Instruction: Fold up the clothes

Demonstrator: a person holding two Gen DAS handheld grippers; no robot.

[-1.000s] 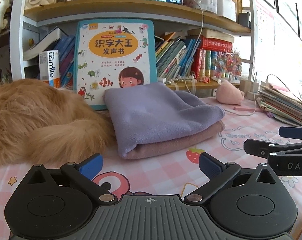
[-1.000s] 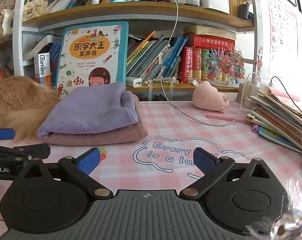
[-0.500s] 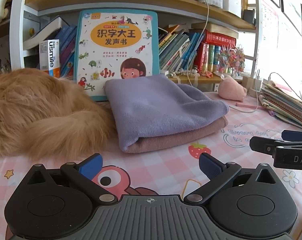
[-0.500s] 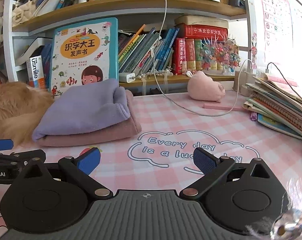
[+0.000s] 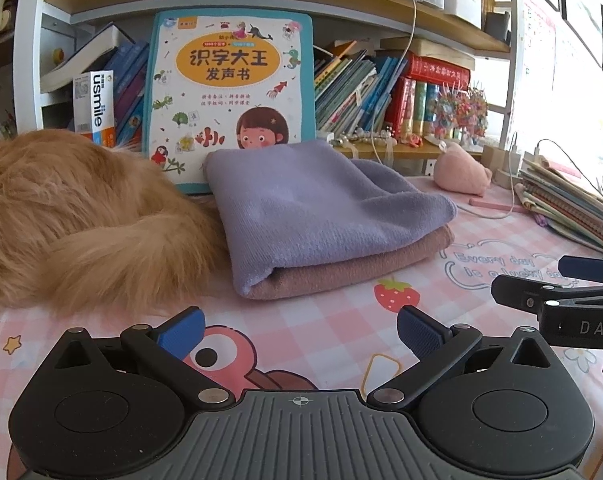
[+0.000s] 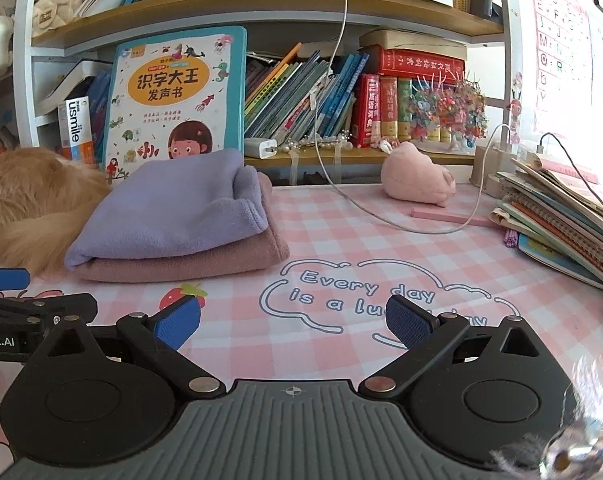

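Observation:
A folded lilac cloth (image 5: pixel 313 204) (image 6: pixel 173 212) lies on top of a folded dusty-pink cloth (image 5: pixel 353 264) (image 6: pixel 189 262), stacked on the pink checked tablecloth (image 5: pixel 325 320) in front of a picture book (image 5: pixel 229 92). My left gripper (image 5: pixel 299 330) is open and empty, a little short of the stack's front edge. My right gripper (image 6: pixel 293 322) is open and empty too, over the printed lettering to the right of the stack. Each gripper shows at the edge of the other's view, the right one (image 5: pixel 557 296) and the left one (image 6: pixel 17 300).
An orange furry cat (image 5: pixel 69 220) (image 6: pixel 25 204) lies against the stack's left side. A pink plush (image 6: pixel 417 178), a white charging cable (image 6: pixel 381 216) and a pile of books (image 6: pixel 565 220) sit to the right. Bookshelves (image 6: pixel 301 100) back the table.
Both grippers have drawn slightly nearer to the table and the stack, which looms a little larger. The cloths and the cat have not moved. Both stay open.

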